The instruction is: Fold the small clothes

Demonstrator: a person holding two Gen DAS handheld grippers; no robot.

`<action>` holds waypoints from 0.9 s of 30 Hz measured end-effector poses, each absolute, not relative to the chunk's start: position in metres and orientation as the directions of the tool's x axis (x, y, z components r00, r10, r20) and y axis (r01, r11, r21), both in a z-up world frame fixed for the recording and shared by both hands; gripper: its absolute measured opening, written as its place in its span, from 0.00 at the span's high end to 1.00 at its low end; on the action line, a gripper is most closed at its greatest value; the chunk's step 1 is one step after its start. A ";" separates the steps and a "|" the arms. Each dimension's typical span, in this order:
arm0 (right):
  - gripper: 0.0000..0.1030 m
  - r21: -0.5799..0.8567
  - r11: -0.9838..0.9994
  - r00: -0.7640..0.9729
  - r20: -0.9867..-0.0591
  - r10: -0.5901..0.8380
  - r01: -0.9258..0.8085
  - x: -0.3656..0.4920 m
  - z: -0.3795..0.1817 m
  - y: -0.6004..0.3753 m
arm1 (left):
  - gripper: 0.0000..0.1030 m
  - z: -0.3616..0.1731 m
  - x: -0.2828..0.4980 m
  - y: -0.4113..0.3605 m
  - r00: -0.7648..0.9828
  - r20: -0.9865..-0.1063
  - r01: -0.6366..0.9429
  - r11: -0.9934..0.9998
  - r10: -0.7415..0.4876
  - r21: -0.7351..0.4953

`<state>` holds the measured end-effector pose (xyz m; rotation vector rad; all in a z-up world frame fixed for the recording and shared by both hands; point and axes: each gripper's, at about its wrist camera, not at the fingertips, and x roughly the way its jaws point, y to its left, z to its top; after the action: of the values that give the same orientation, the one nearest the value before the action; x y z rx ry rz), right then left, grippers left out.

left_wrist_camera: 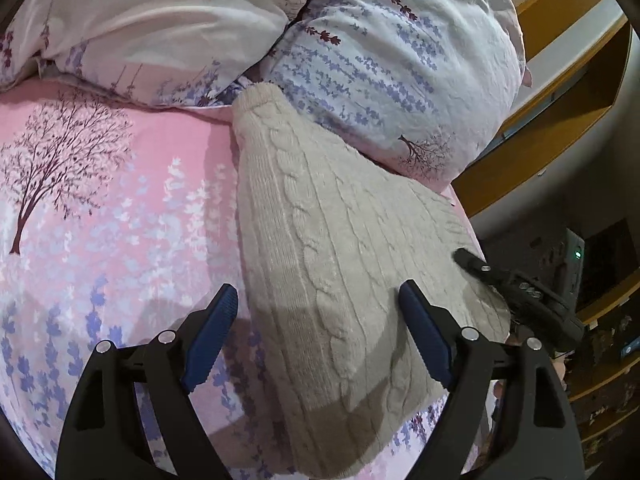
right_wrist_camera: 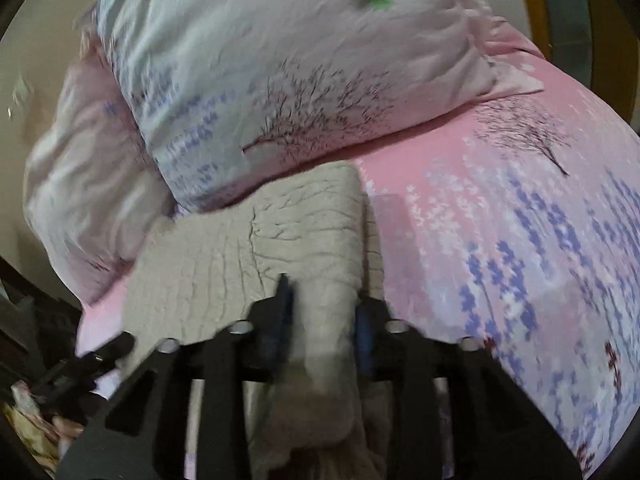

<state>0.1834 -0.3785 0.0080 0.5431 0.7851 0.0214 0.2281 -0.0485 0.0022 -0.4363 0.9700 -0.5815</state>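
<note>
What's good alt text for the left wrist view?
A beige cable-knit sweater lies on a pink floral bedsheet, with the open left gripper hovering over its near edge. Patterned pillows sit behind, and the right gripper reaches in from the right.

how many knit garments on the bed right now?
1. A beige cable-knit sweater lies on the pink floral bedsheet, its far end against the pillow. The right tongs straddle a fold of it. More could be hidden outside both views.
</note>
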 end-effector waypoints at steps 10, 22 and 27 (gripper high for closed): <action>0.61 0.565 0.820 0.753 -0.579 0.313 0.093 0.114 0.028 -0.376 | 0.29 -0.005 0.200 -0.042 0.411 -0.637 0.273 0.755 -0.652 -0.597; 0.88 0.512 0.855 0.712 -0.630 0.311 0.080 0.107 0.004 -0.350 | 0.53 -0.022 0.176 -0.055 0.390 -0.644 0.299 0.752 -0.658 -0.588; 0.92 0.516 0.854 0.771 -0.569 0.287 0.063 0.097 0.025 -0.354 | 0.77 -0.019 0.176 -0.044 0.403 -0.613 0.291 0.731 -0.679 -0.617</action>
<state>0.0967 -0.3543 0.0249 0.5426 0.6877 0.1282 0.1761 -0.0435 -0.0190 -0.4532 0.9761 -0.6397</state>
